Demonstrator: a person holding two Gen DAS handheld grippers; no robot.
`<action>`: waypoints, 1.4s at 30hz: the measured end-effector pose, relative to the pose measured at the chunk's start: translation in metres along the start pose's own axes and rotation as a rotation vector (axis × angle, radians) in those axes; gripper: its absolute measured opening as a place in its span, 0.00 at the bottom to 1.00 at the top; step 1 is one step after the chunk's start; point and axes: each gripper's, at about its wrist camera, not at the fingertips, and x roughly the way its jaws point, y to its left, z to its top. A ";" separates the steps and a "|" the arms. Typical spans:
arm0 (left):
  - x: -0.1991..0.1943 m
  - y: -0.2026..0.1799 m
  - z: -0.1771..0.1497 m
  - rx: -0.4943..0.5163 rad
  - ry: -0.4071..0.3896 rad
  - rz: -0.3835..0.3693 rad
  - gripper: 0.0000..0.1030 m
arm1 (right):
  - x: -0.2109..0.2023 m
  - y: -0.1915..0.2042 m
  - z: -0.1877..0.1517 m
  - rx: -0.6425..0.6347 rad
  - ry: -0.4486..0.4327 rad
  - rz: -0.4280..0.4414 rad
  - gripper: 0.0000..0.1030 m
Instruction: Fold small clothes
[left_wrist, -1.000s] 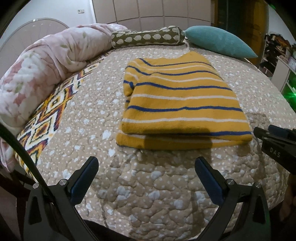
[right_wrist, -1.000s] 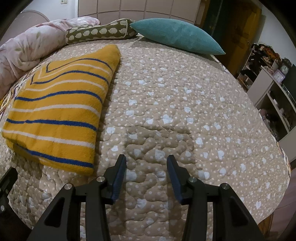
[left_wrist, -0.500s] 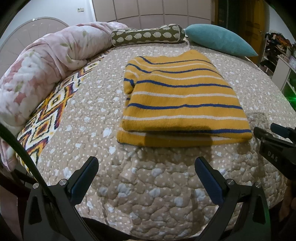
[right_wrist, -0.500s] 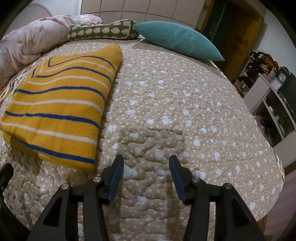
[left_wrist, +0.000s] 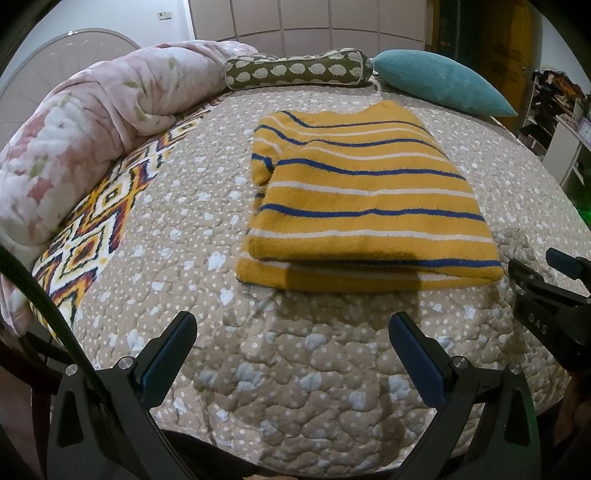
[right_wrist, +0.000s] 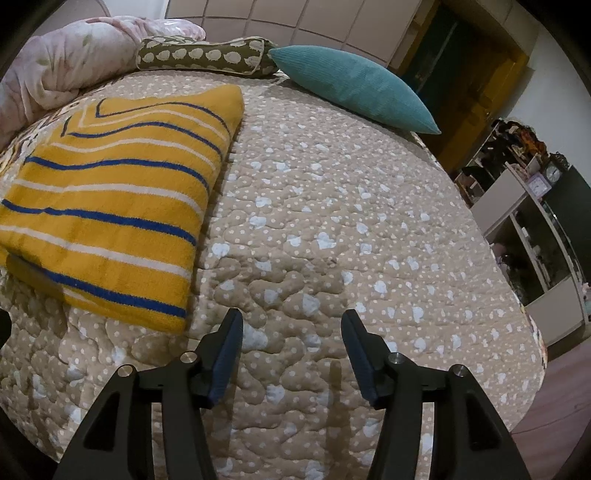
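Lying folded on the quilt (left_wrist: 177, 236), the striped sweater (left_wrist: 365, 199); left gripper (left_wrist: 293, 343) wide open, empty; right gripper (right_wrist: 291, 343) opening, empty.

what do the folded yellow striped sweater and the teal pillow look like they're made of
The folded mustard-yellow sweater with blue and white stripes looks like a soft, fuzzy knit, perhaps fleece: its surface is napped and matte. The teal pillow seems to be ribbed corduroy-like fabric, judging by its fine parallel ridges.
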 end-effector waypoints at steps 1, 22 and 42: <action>0.000 0.000 0.000 0.000 0.001 0.000 1.00 | -0.001 0.000 0.000 -0.001 -0.002 -0.006 0.58; -0.003 0.001 -0.001 -0.001 0.010 -0.010 1.00 | -0.006 0.000 -0.001 -0.011 -0.011 -0.022 0.61; 0.002 0.001 -0.002 -0.002 0.023 -0.007 1.00 | -0.005 0.000 -0.001 -0.012 -0.015 -0.020 0.62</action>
